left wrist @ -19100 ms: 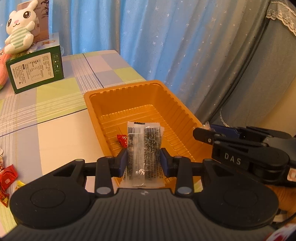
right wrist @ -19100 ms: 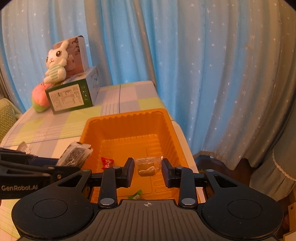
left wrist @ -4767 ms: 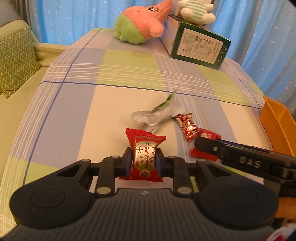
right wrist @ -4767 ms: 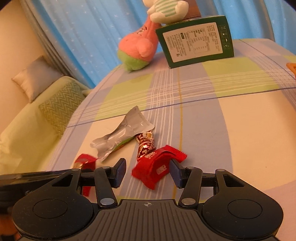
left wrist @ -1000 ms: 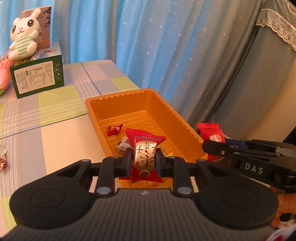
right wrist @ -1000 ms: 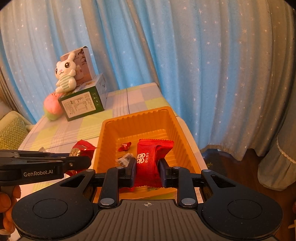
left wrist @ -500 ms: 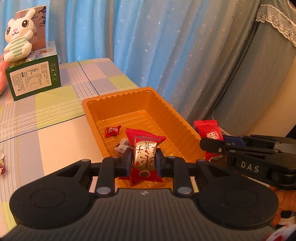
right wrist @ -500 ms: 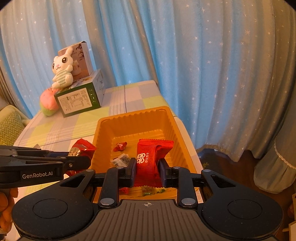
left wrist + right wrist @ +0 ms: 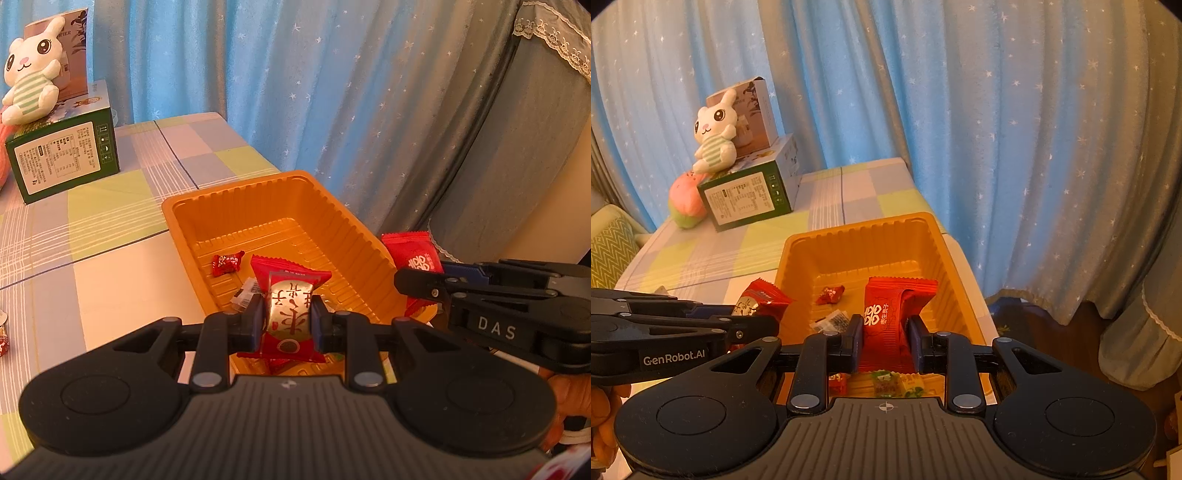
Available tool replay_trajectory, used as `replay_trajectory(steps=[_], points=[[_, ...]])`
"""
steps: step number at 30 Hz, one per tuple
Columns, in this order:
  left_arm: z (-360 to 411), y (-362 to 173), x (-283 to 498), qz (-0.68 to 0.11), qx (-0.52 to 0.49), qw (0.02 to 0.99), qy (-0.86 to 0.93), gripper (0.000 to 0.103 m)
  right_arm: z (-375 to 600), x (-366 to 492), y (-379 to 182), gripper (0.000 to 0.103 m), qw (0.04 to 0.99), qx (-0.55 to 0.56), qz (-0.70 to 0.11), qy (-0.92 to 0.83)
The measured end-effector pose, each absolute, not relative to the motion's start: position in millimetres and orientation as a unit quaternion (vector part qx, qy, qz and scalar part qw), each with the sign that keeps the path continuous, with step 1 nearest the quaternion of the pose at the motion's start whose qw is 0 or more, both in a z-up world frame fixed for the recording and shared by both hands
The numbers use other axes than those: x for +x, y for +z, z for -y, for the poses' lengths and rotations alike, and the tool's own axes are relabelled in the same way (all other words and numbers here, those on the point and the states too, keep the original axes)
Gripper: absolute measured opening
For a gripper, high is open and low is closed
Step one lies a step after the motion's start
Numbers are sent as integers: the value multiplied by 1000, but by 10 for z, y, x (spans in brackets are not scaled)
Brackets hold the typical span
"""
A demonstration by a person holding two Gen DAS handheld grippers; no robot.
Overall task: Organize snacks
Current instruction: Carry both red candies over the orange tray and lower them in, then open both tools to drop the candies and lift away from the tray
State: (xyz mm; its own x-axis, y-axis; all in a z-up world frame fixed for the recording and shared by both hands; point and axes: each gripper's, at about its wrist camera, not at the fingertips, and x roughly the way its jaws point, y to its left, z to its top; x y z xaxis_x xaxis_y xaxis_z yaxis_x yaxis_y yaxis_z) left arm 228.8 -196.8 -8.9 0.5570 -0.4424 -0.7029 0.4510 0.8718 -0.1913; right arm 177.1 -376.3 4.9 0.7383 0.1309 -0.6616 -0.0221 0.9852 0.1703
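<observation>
My left gripper [image 9: 288, 317] is shut on a red and silver snack packet [image 9: 290, 306] and holds it above the near end of the orange tray [image 9: 229, 197]. My right gripper [image 9: 884, 338] is shut on a red snack packet [image 9: 890, 314] above the same tray [image 9: 857, 236]. Each gripper shows from the side in the other view, the right one [image 9: 417, 282] with its packet [image 9: 412, 254] and the left one [image 9: 753, 326] with its packet [image 9: 759, 299]. A small red candy [image 9: 227, 263] and a clear wrapped snack [image 9: 831, 320] lie in the tray, with more sweets [image 9: 894, 382] near its front.
A green box [image 9: 62, 155] with a white plush rabbit [image 9: 29, 92] stands at the far end of the checked tablecloth [image 9: 110, 206]. A pink and green plush [image 9: 685, 201] lies beside it. Blue starred curtains [image 9: 960, 129] hang behind. A candy [image 9: 3, 341] lies at the left edge.
Over the last second both grippers have drifted slightly closer over the tray, still holding their packets. About five seconds ago both were at the candies lying on the table.
</observation>
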Motion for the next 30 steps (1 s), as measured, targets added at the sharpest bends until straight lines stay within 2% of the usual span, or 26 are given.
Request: replay_trajectory(steps=[16, 17, 18, 19, 30], points=[[2045, -130, 2435, -397, -7, 880, -259, 23, 3791, 1955, 2, 26, 926, 77, -367, 39], [2042, -140, 2453, -397, -12, 880, -261, 29, 3799, 1959, -3, 26, 926, 78, -367, 39], [2035, -150, 2469, -398, -15, 879, -261, 40, 3806, 1958, -10, 26, 926, 80, -367, 39], [2026, -151, 2478, -398, -16, 880, -258, 43, 3814, 1959, -13, 26, 926, 81, -367, 38], [1727, -201, 2346, -400, -23, 887, -228, 44, 3823, 1964, -67, 26, 920, 100, -377, 45]])
